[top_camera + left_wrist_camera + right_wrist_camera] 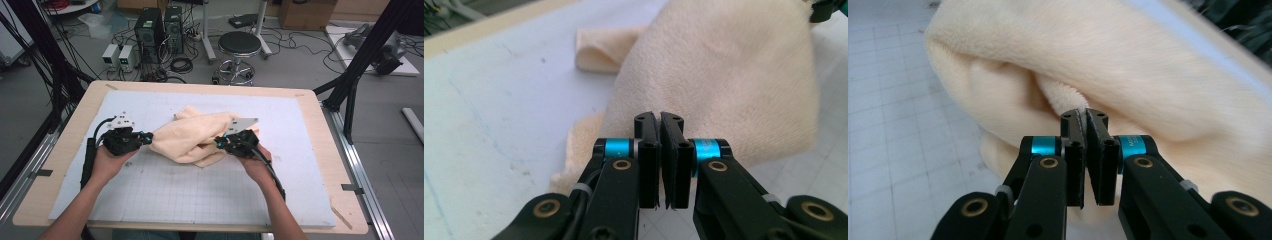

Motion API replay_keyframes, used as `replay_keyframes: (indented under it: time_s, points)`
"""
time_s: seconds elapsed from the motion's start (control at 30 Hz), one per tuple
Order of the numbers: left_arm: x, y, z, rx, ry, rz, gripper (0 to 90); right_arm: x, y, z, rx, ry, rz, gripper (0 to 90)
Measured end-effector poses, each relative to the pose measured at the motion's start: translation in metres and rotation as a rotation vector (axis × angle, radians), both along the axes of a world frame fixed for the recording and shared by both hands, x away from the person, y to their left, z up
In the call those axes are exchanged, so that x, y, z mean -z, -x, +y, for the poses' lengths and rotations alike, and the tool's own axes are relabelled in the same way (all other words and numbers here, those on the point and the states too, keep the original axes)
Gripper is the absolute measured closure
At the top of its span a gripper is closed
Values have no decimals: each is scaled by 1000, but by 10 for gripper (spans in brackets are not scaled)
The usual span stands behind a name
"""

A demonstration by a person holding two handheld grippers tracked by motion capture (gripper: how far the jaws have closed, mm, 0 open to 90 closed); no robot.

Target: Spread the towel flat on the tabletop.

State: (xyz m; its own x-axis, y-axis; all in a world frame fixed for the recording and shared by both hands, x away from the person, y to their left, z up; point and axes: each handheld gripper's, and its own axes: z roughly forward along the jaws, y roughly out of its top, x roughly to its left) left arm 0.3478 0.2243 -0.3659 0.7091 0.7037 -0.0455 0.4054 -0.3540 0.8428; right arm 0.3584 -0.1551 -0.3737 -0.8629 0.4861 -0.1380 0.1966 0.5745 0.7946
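Cream towel [197,137] bunched in a loose heap on the white gridded mat [165,190], roughly mid-table, slightly toward the far side. Left gripper [148,138] held in the person's left hand [107,162], tips right at the towel's left edge; in the left gripper view the left gripper [659,120] has jaws pressed nearly together, only a thin slit between them, tips against the towel [724,75] fabric, cannot tell if cloth is actually pinched. Right gripper [220,143] in the right hand [255,165] sits at the towel's near right side; in the right gripper view the right gripper [1083,116] has jaws closed to a narrow slit, tips buried in a fold of the towel [1128,65], looks clamped on a fold edge. Mat lies on a wooden table [325,130]. Folded flap of towel sticks out at far left in the left gripper view
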Motion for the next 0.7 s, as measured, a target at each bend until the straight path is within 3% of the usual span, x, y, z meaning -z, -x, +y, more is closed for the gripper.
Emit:
replay_keyframes:
  time_s: [0.1, 0.13, 0.17, 0.3, 0.4, 0.47, 0.5, 0.57, 0.6, 0.7]
  points:
    - [-18, 5, -2, 1, 40, -23, 861, -16, 9, -29, 29, -3, -24, 867]
    - [-24, 7, -3, 8, 43, -34, 861, -16, 9, -29, 29, -3, -24, 867]
    - [-31, 10, -6, 15, 46, -44, 861, -24, 15, -45, 56, 1, -31, 867]
    - [-48, 17, -16, 46, 62, -57, 860, -34, 23, -63, 68, -1, -40, 868]
    - [-52, 17, -22, 69, 36, -71, 859, -43, 29, -84, 99, -4, -55, 867]
    - [-49, 12, -27, 64, 22, -66, 858, -45, 29, -94, 122, -9, -44, 867]
    - [-45, 7, -30, 55, 10, -62, 858, -39, 22, -98, 134, -9, -18, 867]
    - [-36, -4, -35, 39, -41, -56, 858, -35, 19, -97, 136, 4, -11, 867]
    - [-31, -10, -37, 29, -42, -44, 857, -29, 13, -95, 143, 33, -1, 866]
    - [-9, -37, -41, -21, -58, 11, 855, -10, -7, -89, 171, 57, 36, 865]
